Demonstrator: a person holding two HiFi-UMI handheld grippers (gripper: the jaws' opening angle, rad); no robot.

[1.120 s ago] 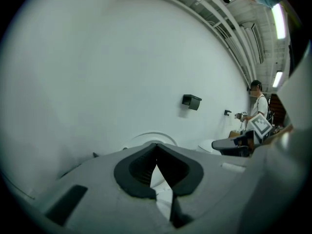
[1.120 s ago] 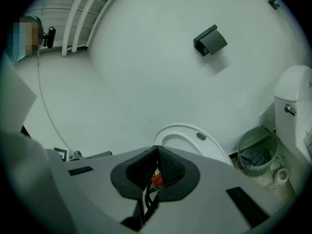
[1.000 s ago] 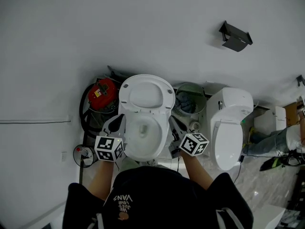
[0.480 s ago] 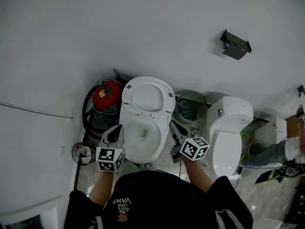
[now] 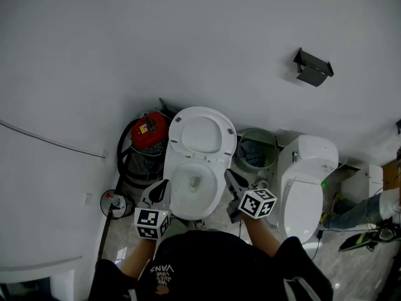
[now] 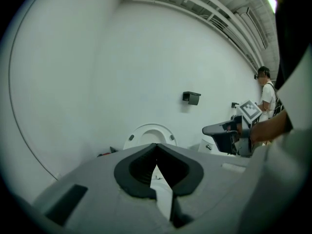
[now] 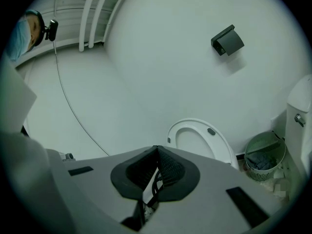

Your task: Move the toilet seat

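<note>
A white toilet stands against the wall with its seat point(image 5: 202, 133) raised upright over the open bowl point(image 5: 193, 187). My left gripper point(image 5: 163, 188) hovers at the bowl's left rim, shut and empty. My right gripper point(image 5: 231, 178) hovers at the bowl's right side, also shut with nothing in it. Neither touches the seat. In the left gripper view the raised seat point(image 6: 152, 132) shows past the shut left gripper point(image 6: 156, 147). The right gripper view shows that seat point(image 7: 199, 139) beyond the closed right gripper point(image 7: 157, 150).
A red vacuum with a black hose point(image 5: 149, 130) stands left of the toilet. A wire wastebasket point(image 5: 255, 150) sits between it and a second toilet point(image 5: 305, 180) with its lid down. A black holder point(image 5: 313, 68) hangs on the wall. A person's legs point(image 5: 369, 209) show at far right.
Both grippers have drawn back a little toward the person, the left one more. The seat has stayed upright, and both grippers have stayed shut.
</note>
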